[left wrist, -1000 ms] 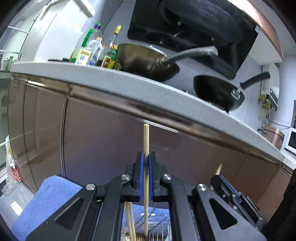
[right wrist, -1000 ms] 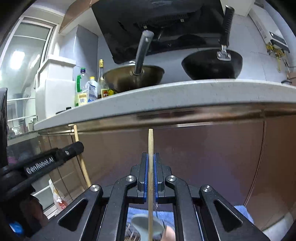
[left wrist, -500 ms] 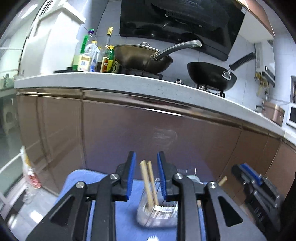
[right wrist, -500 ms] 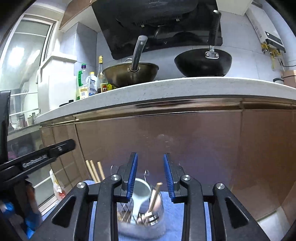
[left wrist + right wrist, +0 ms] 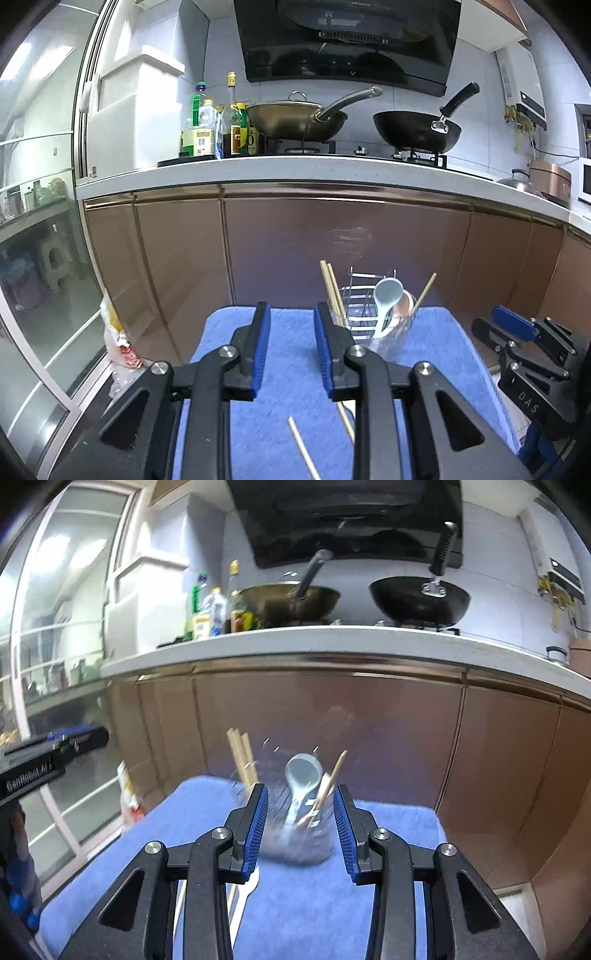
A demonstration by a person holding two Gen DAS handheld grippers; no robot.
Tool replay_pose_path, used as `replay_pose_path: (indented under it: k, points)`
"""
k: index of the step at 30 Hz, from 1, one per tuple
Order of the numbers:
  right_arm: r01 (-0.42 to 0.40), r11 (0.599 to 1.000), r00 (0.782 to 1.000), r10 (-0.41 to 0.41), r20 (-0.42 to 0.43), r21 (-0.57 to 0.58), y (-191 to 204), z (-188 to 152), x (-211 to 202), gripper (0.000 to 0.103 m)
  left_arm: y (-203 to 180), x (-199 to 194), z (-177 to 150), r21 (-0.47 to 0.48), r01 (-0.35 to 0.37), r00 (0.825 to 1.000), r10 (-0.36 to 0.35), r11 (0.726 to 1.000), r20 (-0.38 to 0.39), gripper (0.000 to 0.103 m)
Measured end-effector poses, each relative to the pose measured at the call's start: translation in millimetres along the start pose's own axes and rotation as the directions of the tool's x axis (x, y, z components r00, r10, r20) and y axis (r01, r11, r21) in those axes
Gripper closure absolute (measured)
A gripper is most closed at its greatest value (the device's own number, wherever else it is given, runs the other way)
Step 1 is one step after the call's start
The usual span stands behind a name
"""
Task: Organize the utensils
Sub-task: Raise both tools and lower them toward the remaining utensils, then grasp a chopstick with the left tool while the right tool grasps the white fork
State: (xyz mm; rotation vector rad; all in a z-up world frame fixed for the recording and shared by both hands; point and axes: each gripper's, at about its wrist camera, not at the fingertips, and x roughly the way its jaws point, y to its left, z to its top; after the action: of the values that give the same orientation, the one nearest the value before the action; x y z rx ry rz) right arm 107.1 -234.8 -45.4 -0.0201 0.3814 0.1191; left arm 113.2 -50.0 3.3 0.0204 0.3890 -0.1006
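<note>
A wire utensil holder (image 5: pixel 364 314) stands at the far end of a blue towel (image 5: pixel 288 373). It holds wooden chopsticks (image 5: pixel 331 286), a pale blue spoon (image 5: pixel 386 297) and another chopstick (image 5: pixel 424 291). Two loose chopsticks (image 5: pixel 303 448) lie on the towel near me. My left gripper (image 5: pixel 290 350) is open and empty, short of the holder. My right gripper (image 5: pixel 301 825) is open and empty, with the blurred holder (image 5: pixel 295 827) seen between its fingers. A white utensil (image 5: pixel 245 893) lies on the towel under it. The right gripper also shows in the left wrist view (image 5: pixel 517 332).
A brown cabinet front (image 5: pixel 332 243) rises right behind the towel, under a white countertop (image 5: pixel 295 170) with two woks and several bottles. A glass sliding door (image 5: pixel 40 258) and a plastic bag (image 5: pixel 118 339) are on the left.
Both grippers held a chopstick upright a second ago, then opened and let them drop into the holder. Both have since drawn back and up, away from the holder.
</note>
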Motion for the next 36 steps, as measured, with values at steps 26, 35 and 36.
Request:
replay_pose_path:
  k: [26,35,36]
  points:
    - [-0.207,0.967,0.807,0.253,-0.534,0.147,19.6,-87.6,144.5,0.072,46.7,153.5,-113.3,-0.230,0.183,0.687,-0.292,0.956,-0.666,0.080]
    - [-0.211,0.962,0.707,0.273,-0.652,0.175,35.4,-104.7,199.0,0.077,33.7,189.0,-129.1,-0.242,0.167,0.592,-0.293,0.956,-0.750,0.081]
    - [-0.210,0.963,0.699,0.268,-0.663,0.167,38.1,-105.5,203.2,0.078,32.0,191.2,-129.7,-0.236,0.163,0.587,-0.286,0.958,-0.757,0.081]
